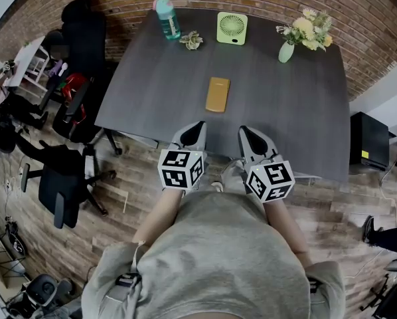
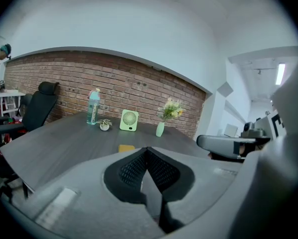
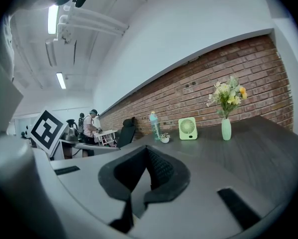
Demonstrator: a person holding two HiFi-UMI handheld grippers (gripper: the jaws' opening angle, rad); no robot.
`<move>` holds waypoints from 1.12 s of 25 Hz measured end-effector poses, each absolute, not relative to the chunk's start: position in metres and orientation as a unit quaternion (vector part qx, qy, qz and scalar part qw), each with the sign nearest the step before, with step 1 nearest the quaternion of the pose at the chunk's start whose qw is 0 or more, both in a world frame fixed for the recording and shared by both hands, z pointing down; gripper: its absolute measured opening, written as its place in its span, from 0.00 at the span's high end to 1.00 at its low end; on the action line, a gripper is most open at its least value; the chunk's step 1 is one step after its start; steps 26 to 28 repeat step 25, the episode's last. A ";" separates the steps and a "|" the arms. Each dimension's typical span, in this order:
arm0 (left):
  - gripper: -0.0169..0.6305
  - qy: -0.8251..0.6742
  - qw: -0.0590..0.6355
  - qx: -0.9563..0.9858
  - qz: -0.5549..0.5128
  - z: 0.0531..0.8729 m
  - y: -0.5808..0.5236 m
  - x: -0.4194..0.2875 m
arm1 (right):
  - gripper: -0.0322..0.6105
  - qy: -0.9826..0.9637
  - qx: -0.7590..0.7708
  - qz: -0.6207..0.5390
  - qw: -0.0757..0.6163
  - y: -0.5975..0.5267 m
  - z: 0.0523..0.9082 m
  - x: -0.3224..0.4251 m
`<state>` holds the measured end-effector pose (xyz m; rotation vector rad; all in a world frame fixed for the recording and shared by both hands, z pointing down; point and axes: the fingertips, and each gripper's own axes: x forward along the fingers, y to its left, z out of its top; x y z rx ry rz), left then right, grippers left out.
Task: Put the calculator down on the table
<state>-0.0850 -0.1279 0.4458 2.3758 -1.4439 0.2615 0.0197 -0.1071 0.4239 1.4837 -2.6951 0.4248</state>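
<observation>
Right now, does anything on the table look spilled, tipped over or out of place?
Nothing stands out. The calculator lies flat in the middle of the table; the bottle, small plant, fan and vase stand upright along its far edge. No spill visible.

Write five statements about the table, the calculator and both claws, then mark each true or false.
1. The calculator lies flat on the table. True.
2. The left claw is shut on the calculator. False: it is shut on nothing, and the calculator lies apart from it, further in on the table.
3. The right claw is shut and empty. True.
4. The green fan stands at the near table edge beside the claws. False: it stands at the far edge, by the brick wall.
5. The bottle has tipped over. False: it stands upright near the far left corner.
</observation>
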 end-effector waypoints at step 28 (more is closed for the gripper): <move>0.94 -0.511 0.184 0.835 0.087 0.450 -0.138 -0.094 | 0.95 -0.870 0.475 0.130 0.029 -0.119 0.425 0.010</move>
